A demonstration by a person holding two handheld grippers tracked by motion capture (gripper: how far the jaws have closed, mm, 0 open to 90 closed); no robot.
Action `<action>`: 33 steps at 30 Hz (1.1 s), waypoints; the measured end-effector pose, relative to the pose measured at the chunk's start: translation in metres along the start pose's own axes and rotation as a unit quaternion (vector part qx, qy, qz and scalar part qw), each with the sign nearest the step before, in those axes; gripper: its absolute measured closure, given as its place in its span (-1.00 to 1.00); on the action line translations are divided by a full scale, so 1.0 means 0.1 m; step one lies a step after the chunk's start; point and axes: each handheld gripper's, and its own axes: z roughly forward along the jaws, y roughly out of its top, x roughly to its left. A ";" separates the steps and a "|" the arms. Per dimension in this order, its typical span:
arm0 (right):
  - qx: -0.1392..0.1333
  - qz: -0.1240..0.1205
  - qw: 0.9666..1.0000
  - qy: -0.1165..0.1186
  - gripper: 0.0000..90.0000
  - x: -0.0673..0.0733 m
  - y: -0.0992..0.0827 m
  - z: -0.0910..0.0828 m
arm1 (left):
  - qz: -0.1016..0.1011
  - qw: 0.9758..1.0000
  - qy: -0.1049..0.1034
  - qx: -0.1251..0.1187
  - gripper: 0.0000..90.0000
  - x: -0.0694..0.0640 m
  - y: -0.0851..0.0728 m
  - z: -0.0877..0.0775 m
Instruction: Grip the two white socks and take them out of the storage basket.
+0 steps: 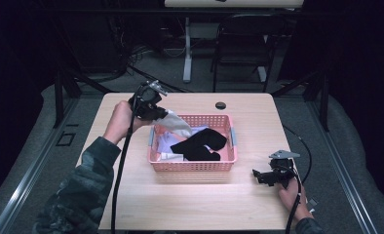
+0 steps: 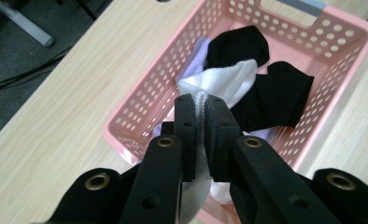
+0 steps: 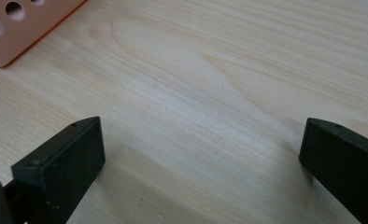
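Left tongs (image 2: 200, 109) pinching white sock (image 2: 229, 81)

basket (image 1: 192, 165) sits near the middle of the counter (image 1: 146, 204), a little toward the far side. inside it, one sock (image 1: 200, 145) lies across the right half, on top of other cloth (image 1: 166, 146) bunched in the left half. above the basket's far left corner, the left hand-held gripper (image 2: 201, 108) is up off the counter, a sock (image 2: 229, 84) pinched between its jaws and hanging down into the basket. behind the basket, near the far edge, there's a cable hole (image 1: 220, 105) in the counter. over to the right and nearer the person, the right hand-held gripper (image 1: 256, 174) rests low over the counter, well apart from the basket, jaws spread and pointing left toward it. beyond the counter, a chair (image 1: 243, 48) stands on the floor.
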 end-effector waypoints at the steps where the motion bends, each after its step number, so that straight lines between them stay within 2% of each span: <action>1: -0.002 0.000 1.000 0.000 -1.00 0.00 0.00 0.00 | -0.003 1.000 0.003 -0.004 0.88 0.02 -0.01 -0.04; 5: -0.001 0.000 1.000 0.001 -1.00 0.00 0.00 0.00 | -0.013 1.000 0.014 -0.012 0.88 0.11 -0.10 -0.20; 11: -0.001 -0.001 1.000 0.001 -1.00 0.00 0.00 0.00 | -0.044 0.998 0.034 -0.029 0.87 0.27 -0.32 -0.43; 16: -0.002 -0.001 1.000 0.000 -1.00 0.00 0.00 0.00 | -0.073 0.995 0.056 -0.034 0.87 0.45 -0.60 -0.64; 19: -0.002 -0.001 1.000 0.000 -1.00 0.00 0.00 0.00 | -0.100 0.992 0.066 -0.039 0.87 0.57 -0.80 -0.70; 24: -0.001 0.000 1.000 0.001 -1.00 0.00 0.00 0.00 | -0.140 0.987 0.078 -0.025 0.87 0.73 -1.12 -0.64; 25: -0.002 0.000 1.000 0.001 -1.00 0.00 0.00 0.00 | -0.146 0.986 0.075 -0.021 0.87 0.75 -1.18 -0.60; 26: -0.001 0.000 1.000 0.001 -1.00 0.00 0.00 0.00 | -0.157 0.984 0.085 -0.009 0.87 0.79 -1.29 -0.54; 27: -0.001 0.000 1.000 0.001 -1.00 0.00 0.00 0.00 | -0.157 0.984 0.085 -0.009 0.87 0.79 -1.29 -0.54; 29: -0.001 0.001 1.000 0.001 -1.00 0.00 0.00 0.00 | -0.172 0.982 0.076 -0.005 0.87 0.83 -1.40 -0.47; 31: -0.001 0.000 1.000 0.002 -1.00 0.00 0.00 0.00 | -0.179 0.981 0.079 0.017 0.87 0.86 -1.50 -0.36; 33: -0.001 0.000 1.000 0.001 -1.00 0.00 0.00 0.00 | -0.190 0.979 0.070 0.031 0.87 0.89 -1.61 -0.22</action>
